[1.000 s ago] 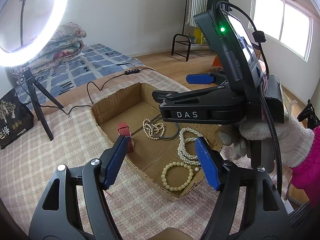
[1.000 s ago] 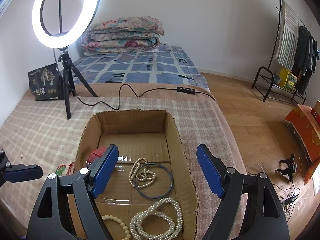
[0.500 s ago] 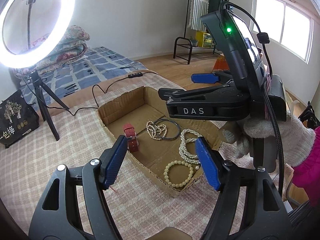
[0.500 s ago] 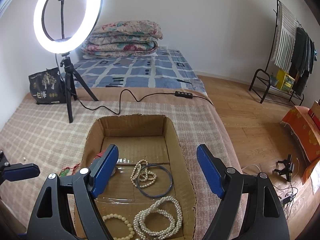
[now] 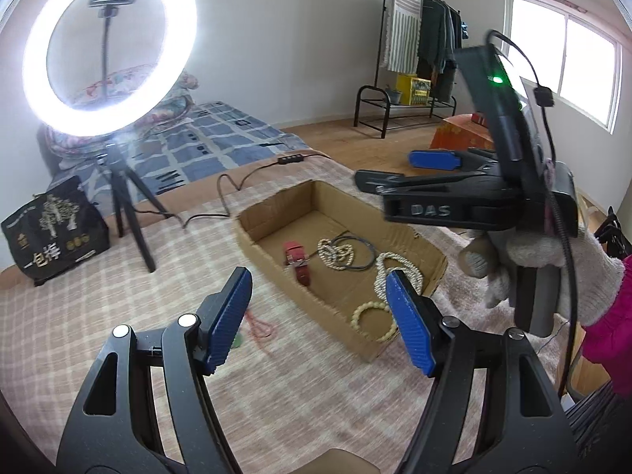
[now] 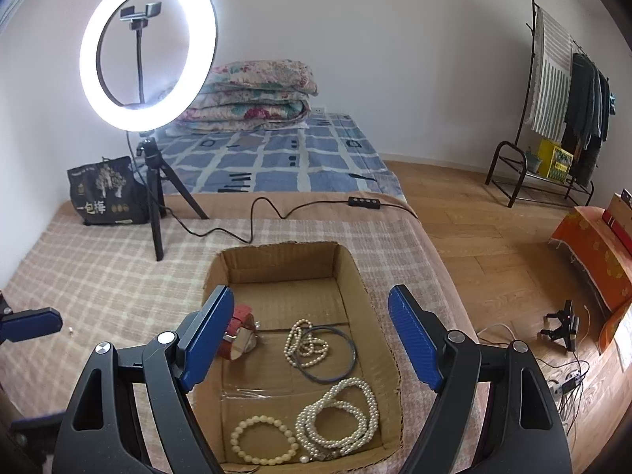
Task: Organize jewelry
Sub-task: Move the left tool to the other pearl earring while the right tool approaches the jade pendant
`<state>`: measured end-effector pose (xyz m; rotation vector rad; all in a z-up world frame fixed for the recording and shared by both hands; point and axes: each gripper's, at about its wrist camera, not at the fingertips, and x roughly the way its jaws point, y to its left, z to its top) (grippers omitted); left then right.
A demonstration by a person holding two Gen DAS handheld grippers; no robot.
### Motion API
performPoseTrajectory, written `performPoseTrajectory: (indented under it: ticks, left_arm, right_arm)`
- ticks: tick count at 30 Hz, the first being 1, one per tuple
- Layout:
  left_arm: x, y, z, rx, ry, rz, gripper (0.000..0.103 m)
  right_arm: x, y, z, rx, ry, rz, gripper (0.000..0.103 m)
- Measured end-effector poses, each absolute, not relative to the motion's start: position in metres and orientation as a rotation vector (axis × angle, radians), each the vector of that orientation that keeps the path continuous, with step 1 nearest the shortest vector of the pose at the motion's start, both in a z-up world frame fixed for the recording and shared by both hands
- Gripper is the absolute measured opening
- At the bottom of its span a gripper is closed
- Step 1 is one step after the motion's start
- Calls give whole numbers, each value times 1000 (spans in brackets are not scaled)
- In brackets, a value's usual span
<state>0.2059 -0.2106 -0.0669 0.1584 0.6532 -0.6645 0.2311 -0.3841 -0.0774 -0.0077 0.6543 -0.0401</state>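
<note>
An open cardboard box lies on the checked blanket. In it are a red watch, a small pearl strand on a dark ring, a long pearl necklace and a cream bead bracelet. A thin red cord lies on the blanket left of the box. My left gripper is open and empty, above the box's near left edge. My right gripper is open and empty above the box; it also shows in the left wrist view.
A lit ring light on a tripod stands at the back left, its cable running across the blanket behind the box. A black bag sits beside it. Folded quilts lie behind. A clothes rack stands at the right.
My left gripper has pulled back and left from the box, so the red cord on the blanket shows. My right gripper has drawn back slightly. Both stay open.
</note>
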Motion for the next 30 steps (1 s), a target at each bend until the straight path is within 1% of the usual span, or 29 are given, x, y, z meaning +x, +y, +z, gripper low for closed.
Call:
performPoseTrajectory:
  ticks: [8, 17, 25, 30]
  left_arm:
    - [206, -147, -64, 165, 657, -592, 72]
    - [213, -69, -79, 179, 674, -463, 72]
    - [211, -26, -108, 156, 738, -419, 72]
    - [212, -9, -137, 141, 802, -402, 72]
  right_arm:
    - [210, -365, -74, 31, 615, -25, 80]
    - [181, -312, -79, -50, 571, 73, 80]
    - [177, -259, -112, -93, 653, 190, 80]
    - [185, -240, -140, -88, 732, 222, 80]
